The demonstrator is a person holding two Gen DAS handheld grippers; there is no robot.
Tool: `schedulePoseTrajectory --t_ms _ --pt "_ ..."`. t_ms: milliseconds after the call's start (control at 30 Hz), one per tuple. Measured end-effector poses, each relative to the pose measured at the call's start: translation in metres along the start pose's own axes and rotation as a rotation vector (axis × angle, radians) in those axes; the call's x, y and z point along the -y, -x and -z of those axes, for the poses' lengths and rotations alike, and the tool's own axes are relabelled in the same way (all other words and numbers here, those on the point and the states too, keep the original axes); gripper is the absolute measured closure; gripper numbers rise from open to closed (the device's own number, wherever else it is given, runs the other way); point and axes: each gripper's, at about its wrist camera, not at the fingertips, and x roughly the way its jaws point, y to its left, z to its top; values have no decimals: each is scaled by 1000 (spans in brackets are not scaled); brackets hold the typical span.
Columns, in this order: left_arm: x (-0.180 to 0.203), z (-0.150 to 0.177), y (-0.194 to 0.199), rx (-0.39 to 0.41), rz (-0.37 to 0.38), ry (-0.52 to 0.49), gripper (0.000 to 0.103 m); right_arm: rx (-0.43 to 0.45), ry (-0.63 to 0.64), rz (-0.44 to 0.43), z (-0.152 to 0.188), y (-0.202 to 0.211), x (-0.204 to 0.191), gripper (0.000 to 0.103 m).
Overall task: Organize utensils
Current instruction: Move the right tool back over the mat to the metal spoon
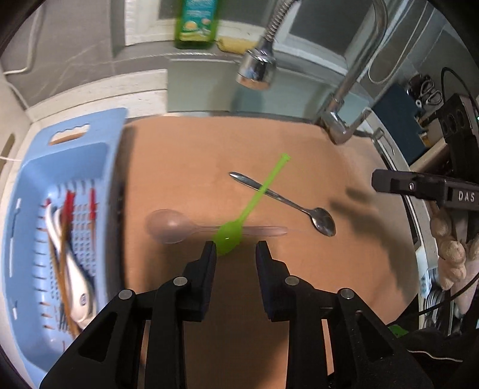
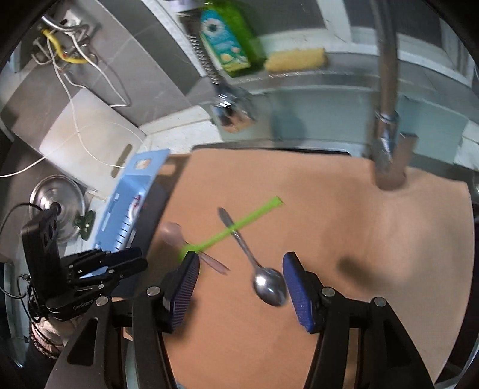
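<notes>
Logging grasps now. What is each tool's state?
Left tool: open, holding nothing; green spoon lies ahead.
Right tool: open, holding nothing; metal spoon lies between its fingers.

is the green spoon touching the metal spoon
Touching: in the left wrist view the green spoon has its handle lying straight across the metal spoon handle, no gap visible.

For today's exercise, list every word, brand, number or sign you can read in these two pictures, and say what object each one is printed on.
"DAS": white letters on the right tongs, the rest cut off.
"GenRobot": faint lettering on the left tongs.
Green bottle: label too blurred to read.
White utensil in the blue tray: round mark, too small to read.
</notes>
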Motion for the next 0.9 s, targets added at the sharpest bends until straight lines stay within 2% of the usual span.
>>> schedulePoseTrajectory --t_ms 200,367,533,600,767,900 --pt "2 -8 -18 -42 -24 -17 77 -31 -25 15 14 -7 21 50" --pt "-3 -14 -27 -62 -43 -18 77 -73 23 28 17 -23 17 58" --pt "-9 -15 -29 -85 -50 -26 77 -112 49 29 12 -40 10 61" --pt "-8 -16 -32 -94 -44 -37 77 -136 27 -1 8 -48 10 65" --pt "-7 -23 -43 -121 -16 -38 77 -152 -58 -38 -6 -67 12 66" --pt "-5 -32 -51 -133 -22 -56 77 -159 -148 -62 -16 -81 19 66"
